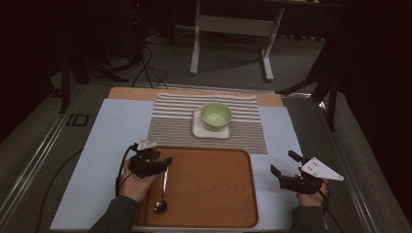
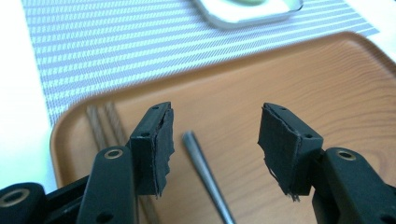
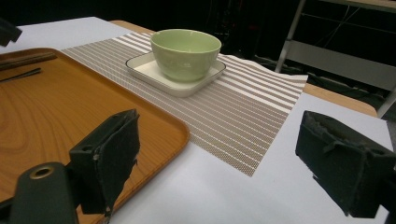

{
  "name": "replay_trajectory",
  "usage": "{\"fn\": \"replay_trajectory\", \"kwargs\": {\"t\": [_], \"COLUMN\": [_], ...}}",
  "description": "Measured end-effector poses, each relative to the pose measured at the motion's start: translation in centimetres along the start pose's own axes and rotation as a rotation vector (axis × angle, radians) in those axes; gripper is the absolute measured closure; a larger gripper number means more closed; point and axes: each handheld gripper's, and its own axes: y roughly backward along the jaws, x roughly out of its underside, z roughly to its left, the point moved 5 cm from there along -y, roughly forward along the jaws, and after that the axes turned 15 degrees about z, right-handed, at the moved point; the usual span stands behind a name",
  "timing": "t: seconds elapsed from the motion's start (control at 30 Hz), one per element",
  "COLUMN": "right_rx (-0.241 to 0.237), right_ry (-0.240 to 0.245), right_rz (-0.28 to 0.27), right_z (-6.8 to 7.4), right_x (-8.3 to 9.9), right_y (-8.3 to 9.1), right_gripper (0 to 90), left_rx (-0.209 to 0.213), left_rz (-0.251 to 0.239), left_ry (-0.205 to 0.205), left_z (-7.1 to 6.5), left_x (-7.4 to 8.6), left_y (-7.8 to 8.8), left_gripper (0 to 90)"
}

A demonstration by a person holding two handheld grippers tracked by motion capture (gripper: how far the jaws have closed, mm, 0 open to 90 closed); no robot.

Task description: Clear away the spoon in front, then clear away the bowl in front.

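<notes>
Now my left claw [image 1: 164, 164] hangs open over the wooden tray [image 1: 214, 194] near its left edge, jaws apart and gripping nothing. Below it the spoon [image 1: 163, 194] lies flat on the tray along that edge, its handle [image 2: 205, 177] between the jaws but untouched. My right claw [image 1: 284, 170] is open over the tabletop [image 1: 111, 126] beside the tray's right edge.
</notes>
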Motion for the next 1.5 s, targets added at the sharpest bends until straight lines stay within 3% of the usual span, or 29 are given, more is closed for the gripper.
{"fn": "replay_trajectory", "kwargs": {"t": [0.17, 0.37, 0.7, 0.83, 0.97, 1.33, 1.5], "right_rx": [-0.001, 0.0, 0.003, 0.002, 0.003, 0.005, 0.004], "right_ry": [-0.003, -0.002, -0.004, -0.007, -0.008, -0.009, -0.008], "right_rz": [0.004, 0.003, 0.002, 0.003, 0.002, 0.002, -0.003], "right_z": [-0.1, -0.1, -0.2, -0.2, -0.2, -0.3, -0.3], "right_x": [0.1, 0.1, 0.1, 0.2, 0.2, 0.2, 0.2], "right_y": [-0.1, 0.0, 0.0, 0.0, 0.0, 0.0, 0.1], "right_gripper": [13.1, 13.0, 13.0, 13.0, 13.0, 13.0, 13.0], "left_rx": [-0.011, -0.033, -0.054, -0.061, -0.062, -0.057, -0.054], "left_rz": [-0.038, -0.1, -0.134, -0.147, -0.172, -0.153, -0.128], "left_ry": [-0.036, -0.041, -0.055, -0.059, -0.051, -0.049, -0.038], "left_z": [-0.4, -0.6, -0.1, 0.0, 0.5, 0.3, -0.4], "left_x": [-2.0, -4.7, -9.3, -10.4, -11.9, -14.4, -15.4], "left_y": [0.7, 1.2, 0.8, 0.7, -0.1, -2.7, -4.9], "left_gripper": [45.6, 44.0, 42.5, 42.4, 41.1, 41.0, 41.5]}}
